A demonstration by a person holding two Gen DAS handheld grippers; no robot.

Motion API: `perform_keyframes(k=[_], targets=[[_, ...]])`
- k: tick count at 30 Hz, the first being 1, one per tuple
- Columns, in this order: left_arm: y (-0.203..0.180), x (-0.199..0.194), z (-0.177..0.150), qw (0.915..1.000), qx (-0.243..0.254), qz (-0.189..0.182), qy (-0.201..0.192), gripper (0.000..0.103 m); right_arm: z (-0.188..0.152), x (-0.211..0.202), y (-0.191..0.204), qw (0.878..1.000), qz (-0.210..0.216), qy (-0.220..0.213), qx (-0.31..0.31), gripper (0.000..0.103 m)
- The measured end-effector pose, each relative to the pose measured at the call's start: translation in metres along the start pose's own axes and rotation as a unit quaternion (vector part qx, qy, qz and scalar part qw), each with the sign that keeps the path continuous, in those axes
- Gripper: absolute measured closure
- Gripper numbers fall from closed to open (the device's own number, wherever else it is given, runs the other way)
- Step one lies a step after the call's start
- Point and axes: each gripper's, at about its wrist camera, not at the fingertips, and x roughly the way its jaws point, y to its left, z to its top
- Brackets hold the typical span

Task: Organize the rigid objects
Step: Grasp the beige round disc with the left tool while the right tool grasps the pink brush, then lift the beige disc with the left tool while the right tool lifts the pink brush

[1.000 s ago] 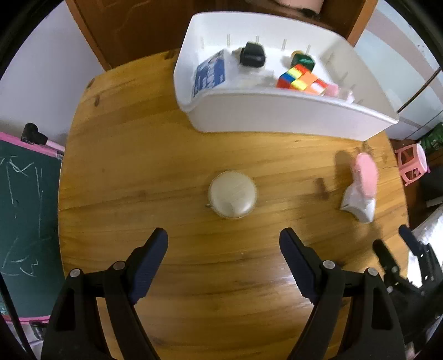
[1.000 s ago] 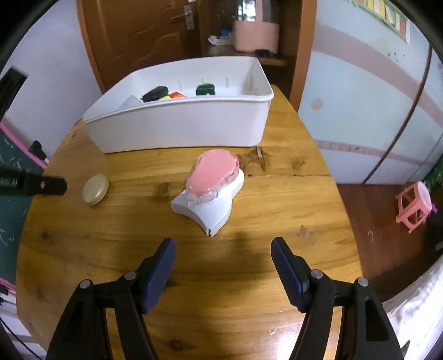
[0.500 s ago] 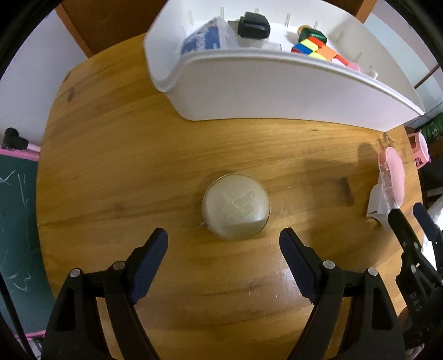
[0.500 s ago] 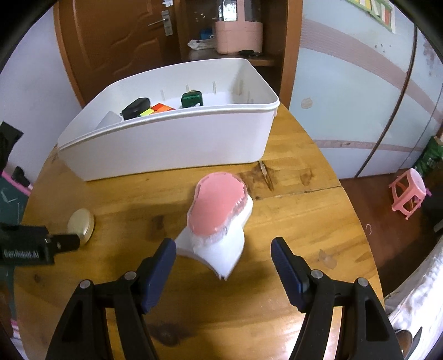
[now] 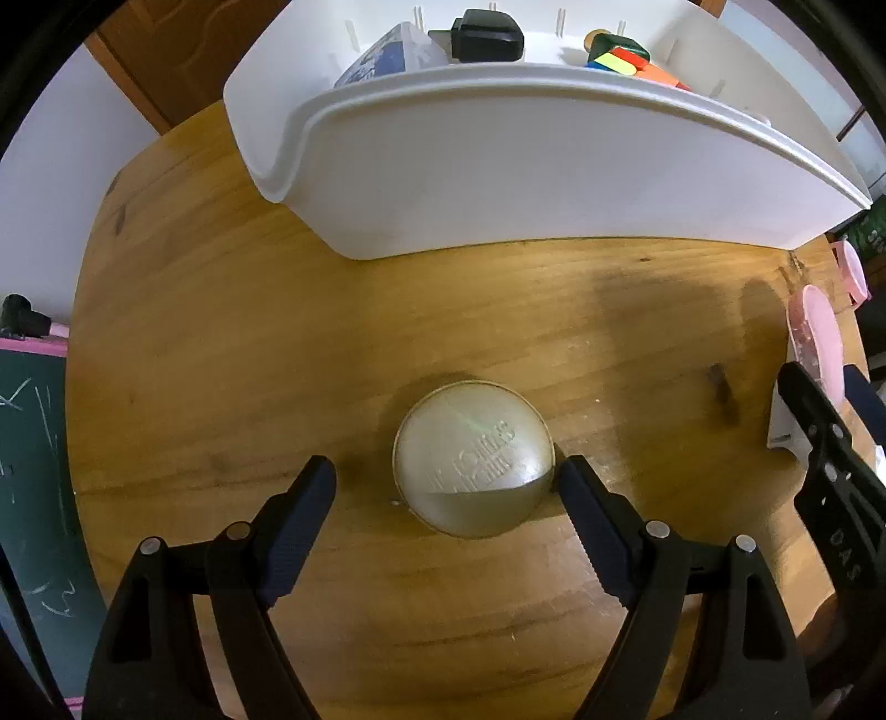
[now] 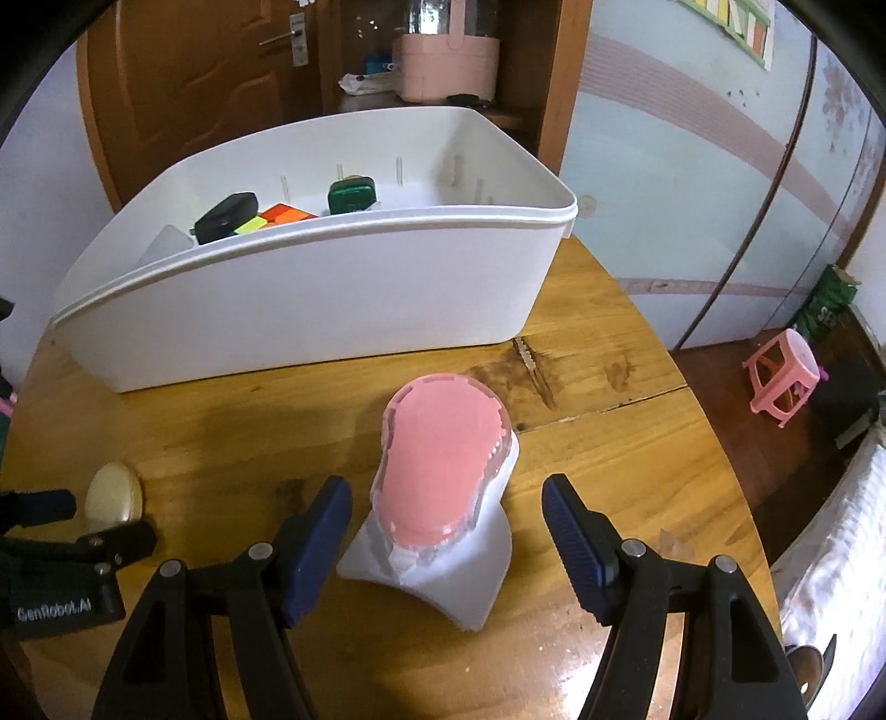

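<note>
— Where's the round cream compact [image 5: 473, 458]?

— Flat on the wooden table [image 5: 221, 343], in front of the white bin [image 5: 526, 183]. The left gripper [image 5: 443, 482] has it between its spread jaws: the right-hand pad sits at the compact's edge, maybe touching, though the fisheye makes that hard to call; the left-hand pad is clearly apart from it.

— And the other piece?

— The pink-topped white holder [image 6: 443, 487] stands on the table nearer the right side, with the right gripper [image 6: 446, 512] straddling its base. Its jaws are wide apart, neither pad touching it.

— What's in the bin?

— A black case [image 5: 487, 36], a blue-printed box [image 5: 382, 55], a multicoloured cube [image 5: 626, 58] and a green item [image 6: 350, 194], all resting against the far wall.

— Anything around the table?

— A chalkboard [image 5: 27, 443] off the left edge, a wooden door [image 6: 183, 83] behind the bin, and a pink stool [image 6: 783, 376] lying on the floor to the right.
</note>
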Motion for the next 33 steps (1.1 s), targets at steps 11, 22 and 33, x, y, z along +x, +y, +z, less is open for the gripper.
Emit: perform_keyframes(k=[11,22,33], targets=[[-0.008,-0.001,-0.006,0.9998,0.014,0.004,-0.012,0.020,0.000,0.012,0.007,1.000,-0.024,0.007,-0.007,0.045],[-0.028,-0.005,-0.019,0.9988,0.042,0.004,-0.023,0.044,-0.002,0.012,0.011,0.999,-0.043,-0.007,-0.022,0.053],[-0.037,-0.004,-0.018,0.9993,0.034,0.000,-0.016,0.044,-0.001,0.007,0.016,0.998,-0.055,-0.009,-0.035,0.052]])
